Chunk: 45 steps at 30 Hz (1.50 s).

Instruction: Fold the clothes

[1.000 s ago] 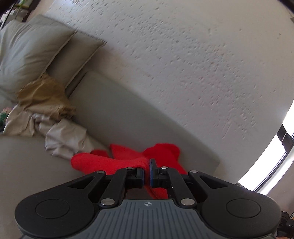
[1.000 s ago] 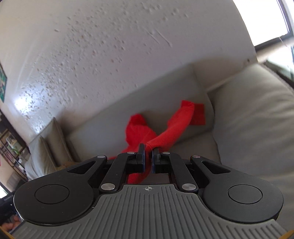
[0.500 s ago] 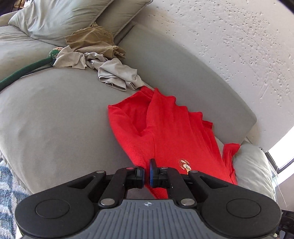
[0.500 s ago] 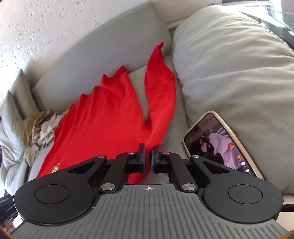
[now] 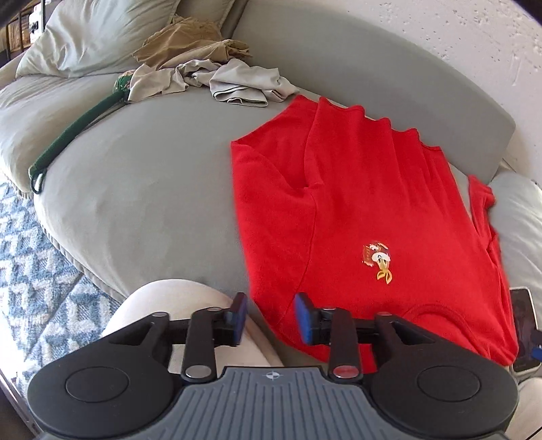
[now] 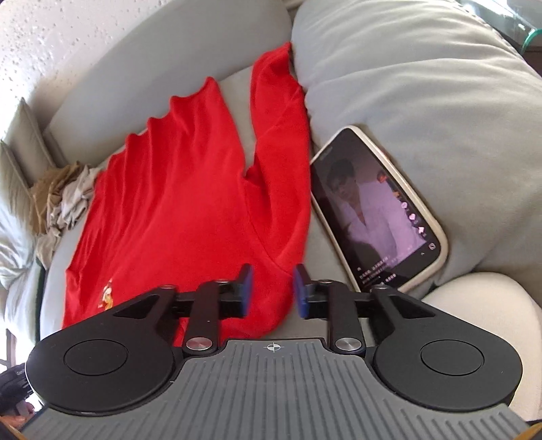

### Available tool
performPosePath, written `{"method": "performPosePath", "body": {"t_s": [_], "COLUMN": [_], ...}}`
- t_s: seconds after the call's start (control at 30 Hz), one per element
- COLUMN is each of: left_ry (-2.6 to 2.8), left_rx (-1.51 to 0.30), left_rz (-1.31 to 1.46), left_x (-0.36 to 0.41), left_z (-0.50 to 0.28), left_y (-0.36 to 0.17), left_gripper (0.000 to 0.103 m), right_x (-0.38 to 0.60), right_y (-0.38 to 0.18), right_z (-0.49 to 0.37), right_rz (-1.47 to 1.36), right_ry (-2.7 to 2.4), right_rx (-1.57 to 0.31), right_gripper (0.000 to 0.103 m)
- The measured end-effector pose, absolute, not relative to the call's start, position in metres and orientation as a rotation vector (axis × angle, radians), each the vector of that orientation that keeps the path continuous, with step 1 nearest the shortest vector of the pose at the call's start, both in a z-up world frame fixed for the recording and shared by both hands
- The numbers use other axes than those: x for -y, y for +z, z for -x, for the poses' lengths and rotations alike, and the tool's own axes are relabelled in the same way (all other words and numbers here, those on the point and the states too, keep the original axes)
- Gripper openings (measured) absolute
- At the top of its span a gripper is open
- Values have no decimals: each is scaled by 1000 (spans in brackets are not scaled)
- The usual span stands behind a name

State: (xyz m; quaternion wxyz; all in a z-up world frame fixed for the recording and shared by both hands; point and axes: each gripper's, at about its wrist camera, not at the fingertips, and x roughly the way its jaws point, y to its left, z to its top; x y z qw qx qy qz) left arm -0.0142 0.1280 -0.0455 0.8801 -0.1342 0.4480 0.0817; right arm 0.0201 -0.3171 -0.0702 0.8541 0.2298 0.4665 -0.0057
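A red long-sleeved shirt (image 5: 366, 210) lies spread flat on the grey sofa seat (image 5: 135, 189), its small chest print facing up. It also shows in the right wrist view (image 6: 176, 203), one sleeve running up toward the backrest. My left gripper (image 5: 271, 318) is open and empty, just above the shirt's near left shoulder. My right gripper (image 6: 271, 294) is open and empty, above the shirt's near right shoulder edge.
A phone (image 6: 376, 210) with a lit screen leans on the grey cushion (image 6: 423, 84) right of the shirt. A heap of beige and tan clothes (image 5: 210, 67) lies at the back left. A green strap (image 5: 78, 128) and pillows (image 5: 101, 30) are further left. A blue patterned rug (image 5: 30, 270) covers the floor.
Both grippers held the shirt up, then lowered it flat onto the seat. Both have now opened and let go of it.
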Motion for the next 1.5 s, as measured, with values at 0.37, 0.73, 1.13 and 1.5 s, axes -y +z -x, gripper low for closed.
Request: {"method": "performPosePath", "body": {"t_s": [0.37,0.73,1.13,1.5], "left_ry": [-106,-195,-299,-411], "left_rx": [-861,-1033,-877,-752], "left_rz": [125,-26,43,17], "left_x": [-56,-27,10,96], "left_z": [2,-9,-65,-160], "left_y": [-51,-78,1,59], "left_gripper": [34,33,51,61], "right_x": [269,218,328,396], "right_y": [-58,-91,48,116], "right_z": [-8,-7,-15,-105], "right_rz": [-341,-101,-306,-429], "right_ry": [201,299,189,103], "right_rx": [-902,-1077,-715,-432], "right_gripper": [25,28,71,81]}}
